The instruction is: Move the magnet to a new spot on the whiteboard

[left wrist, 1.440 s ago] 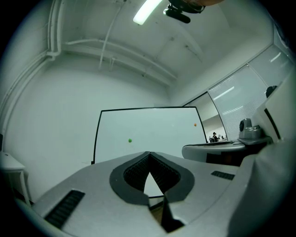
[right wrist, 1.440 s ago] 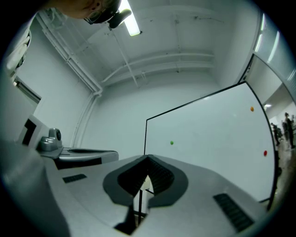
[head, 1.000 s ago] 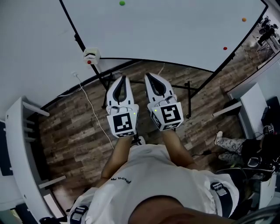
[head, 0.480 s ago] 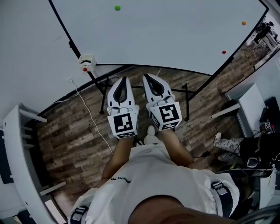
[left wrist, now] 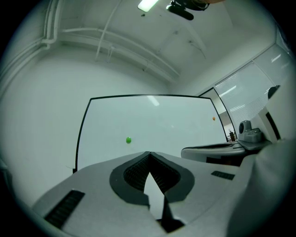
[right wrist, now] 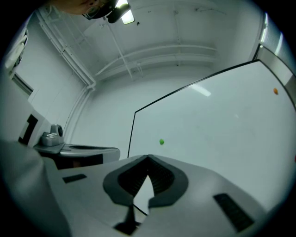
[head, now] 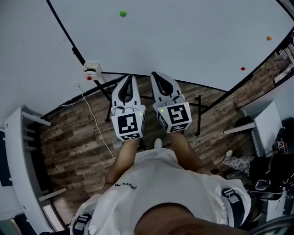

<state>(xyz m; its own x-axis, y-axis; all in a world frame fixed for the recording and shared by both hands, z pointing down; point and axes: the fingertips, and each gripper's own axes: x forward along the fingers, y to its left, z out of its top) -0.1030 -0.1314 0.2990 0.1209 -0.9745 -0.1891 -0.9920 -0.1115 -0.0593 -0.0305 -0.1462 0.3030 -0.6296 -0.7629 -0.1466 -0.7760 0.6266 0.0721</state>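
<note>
Pose: we hold the left gripper and right gripper side by side, pointing about level at the whiteboard | Jaws: both pairs closed together, gripping nothing | Magnet: small round green magnet on the board's left part, well apart from both tips

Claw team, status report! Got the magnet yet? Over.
Shut and empty: left claw, right claw. Ahead, green magnet untouched on whiteboard. Nothing in the way. Over.
</note>
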